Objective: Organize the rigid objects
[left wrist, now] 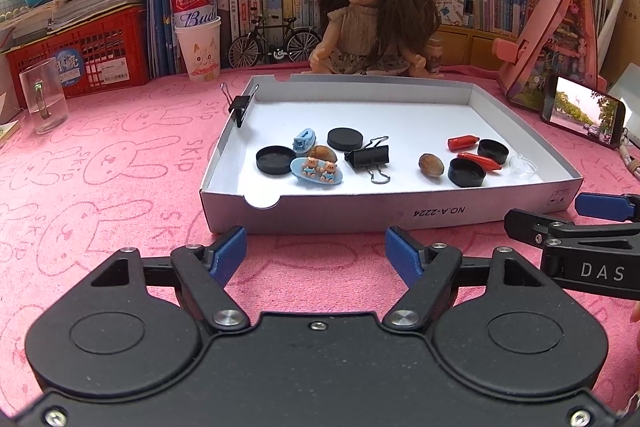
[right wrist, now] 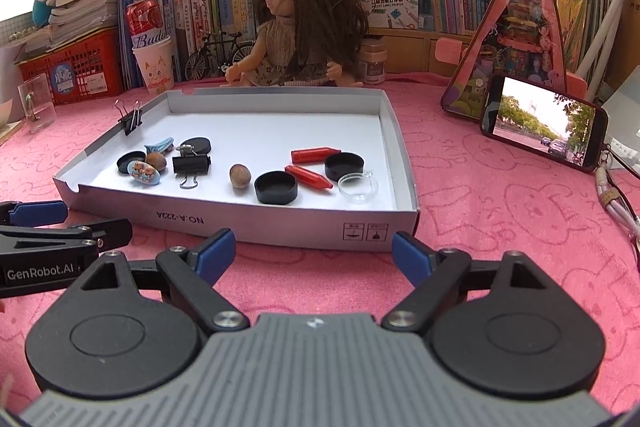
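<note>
Both our left gripper (left wrist: 316, 251) and right gripper (right wrist: 314, 253) hover with fingers spread wide and empty, just before the white tray (left wrist: 360, 215) on the table. We should reach over its near wall and pinch one small piece squarely, perhaps the nut (right wrist: 240, 176), lying apart from its neighbours.

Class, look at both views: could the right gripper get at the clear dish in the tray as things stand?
Probably yes. The right gripper is open and empty, just outside the tray's low front wall. The clear dish lies near that wall at the right end, nothing on it; a red crayon lies close beside it.
</note>
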Demonstrator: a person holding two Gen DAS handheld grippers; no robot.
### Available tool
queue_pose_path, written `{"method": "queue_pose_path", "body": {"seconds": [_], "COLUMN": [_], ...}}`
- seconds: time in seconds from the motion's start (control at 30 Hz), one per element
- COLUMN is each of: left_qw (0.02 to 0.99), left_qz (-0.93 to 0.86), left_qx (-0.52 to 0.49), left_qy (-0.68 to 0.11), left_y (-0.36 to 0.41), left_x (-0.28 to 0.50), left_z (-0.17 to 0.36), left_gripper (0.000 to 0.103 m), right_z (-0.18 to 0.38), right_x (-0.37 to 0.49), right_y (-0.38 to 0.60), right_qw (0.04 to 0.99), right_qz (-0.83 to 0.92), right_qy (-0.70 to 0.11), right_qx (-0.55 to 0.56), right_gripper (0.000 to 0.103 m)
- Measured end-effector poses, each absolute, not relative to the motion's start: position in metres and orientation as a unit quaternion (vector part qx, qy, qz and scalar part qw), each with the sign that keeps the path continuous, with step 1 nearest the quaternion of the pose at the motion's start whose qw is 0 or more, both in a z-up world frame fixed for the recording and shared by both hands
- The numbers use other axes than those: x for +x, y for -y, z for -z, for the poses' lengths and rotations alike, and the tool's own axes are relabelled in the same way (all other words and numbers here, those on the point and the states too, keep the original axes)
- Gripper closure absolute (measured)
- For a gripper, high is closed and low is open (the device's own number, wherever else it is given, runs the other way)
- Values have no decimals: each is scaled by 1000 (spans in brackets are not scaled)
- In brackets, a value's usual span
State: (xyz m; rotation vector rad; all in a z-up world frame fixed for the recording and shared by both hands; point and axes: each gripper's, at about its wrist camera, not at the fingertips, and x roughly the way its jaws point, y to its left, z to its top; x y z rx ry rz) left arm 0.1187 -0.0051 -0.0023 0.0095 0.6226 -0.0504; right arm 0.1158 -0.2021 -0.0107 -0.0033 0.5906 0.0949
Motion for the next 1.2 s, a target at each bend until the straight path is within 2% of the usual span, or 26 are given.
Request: {"method": "queue_pose_path", "body": {"seconds": [0.63,0.97,1.2], "left_qw": [948,945,945], "left_qz": [3,-6,-6], "left_qx": [5,-2,-2], "left_qy": [-319,-326,-326], "left_y": [4,1,0], "left_x": [125,128,129], "left_z": [13,15,15], "left_gripper": [7,0,0], "right_z": [25,25,25], "right_x": [125,125,125], "right_y": [194,195,195], "right_qw": [945,945,945], "right_qz": [-39,-39,-39], "right_qy": [-326,-326,-326], "right_qx": [-17,-17,-17], "right_gripper": [0,0,0]}}
